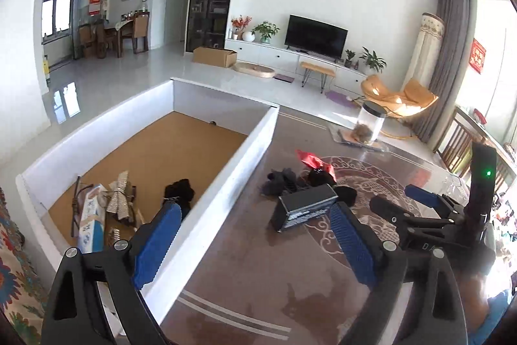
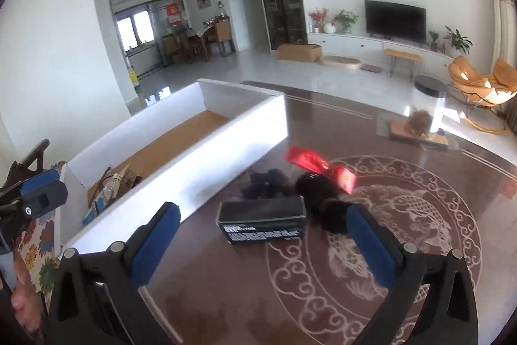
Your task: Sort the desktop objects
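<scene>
Left gripper (image 1: 255,222): black frame, ribbed blue pads, jaws spread wide with nothing between them; it straddles the near wall of the white tray (image 1: 232,160).
Right gripper (image 2: 263,228): same build, jaws spread wide and empty, over the table (image 2: 387,248); the black box (image 2: 263,223) lies on the table just ahead of the pads, untouched.

White tray: long, rectangular, thin smooth walls, cork-brown floor; stands on the left part of the table.
Tray contents, left wrist view: blue-and-white carton (image 1: 92,222); woven silver-beige bow (image 1: 118,194); thin dark cord beside the carton; soft black cloth lump (image 1: 179,193) against the near wall.

Table: glossy dark brown top, pale inlaid fish medallion ringed with scrollwork.
On the table, close together beside the tray: black box, rectangular, matte, white print on its side; dark grey fuzzy cloth (image 2: 266,183); crinkled red foil wrapper (image 2: 318,165); round black items (image 2: 318,189), too blurred to tell apart.
Farther back: clear cylindrical jar (image 1: 370,122) with black lid, brown fibrous matter inside, on a flat board.

View differences: only the left wrist view looks down onto the tray's contents and cloth lump; the right wrist view shows the whole medallion and, at its left edge, the other gripper with a hand (image 2: 24,303) and floral fabric below.
</scene>
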Available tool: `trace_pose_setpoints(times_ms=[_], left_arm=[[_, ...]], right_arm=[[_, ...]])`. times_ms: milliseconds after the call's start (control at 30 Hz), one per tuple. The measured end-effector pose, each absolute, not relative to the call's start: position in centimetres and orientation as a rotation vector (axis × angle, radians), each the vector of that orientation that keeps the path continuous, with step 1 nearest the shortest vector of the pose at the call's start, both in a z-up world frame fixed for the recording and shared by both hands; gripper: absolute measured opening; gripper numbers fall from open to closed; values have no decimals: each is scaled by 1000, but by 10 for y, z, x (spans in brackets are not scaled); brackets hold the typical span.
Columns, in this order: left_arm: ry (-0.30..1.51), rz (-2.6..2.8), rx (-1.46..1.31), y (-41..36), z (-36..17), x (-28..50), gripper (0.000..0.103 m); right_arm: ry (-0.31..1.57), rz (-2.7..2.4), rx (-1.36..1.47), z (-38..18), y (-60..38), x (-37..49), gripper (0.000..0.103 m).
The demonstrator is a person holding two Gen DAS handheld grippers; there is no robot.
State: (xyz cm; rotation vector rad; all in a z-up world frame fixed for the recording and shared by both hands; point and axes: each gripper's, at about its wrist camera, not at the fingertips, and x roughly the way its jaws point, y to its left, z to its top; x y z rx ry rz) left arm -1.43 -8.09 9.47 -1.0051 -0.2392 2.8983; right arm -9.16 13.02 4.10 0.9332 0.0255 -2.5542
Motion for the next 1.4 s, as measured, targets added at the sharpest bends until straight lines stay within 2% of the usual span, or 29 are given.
trace_pose_setpoints(times_ms=[200,333,400,533,767,900,1400], left_arm=[[-105,2638,-1207,36,22,-17,94],[-26,2575,-1342,64,-33,-18,94],[20,2576,-1415,67,-45,-22,94],[76,2645,-1456,60,-53,-27,94],[100,2648,-1479,61,-64,-29,95],[109,2635,-1486,63,-64,-29,103],[107,2641,-1477,63,-63,-28,103]], right_arm=[[105,-2693,1240,-37,250,-38,103],[14,-2688,1364,-71,282,-14,103],[31,-2702,1363,-77,283,-6,103],[119,-2682,1373,-79,267,-8,103],[117,-2679,1377,-82,265,-10,103],[117,-2679,1377,-82,265,-10,103],[116,-2679,1378,-82,265,-9,103]])
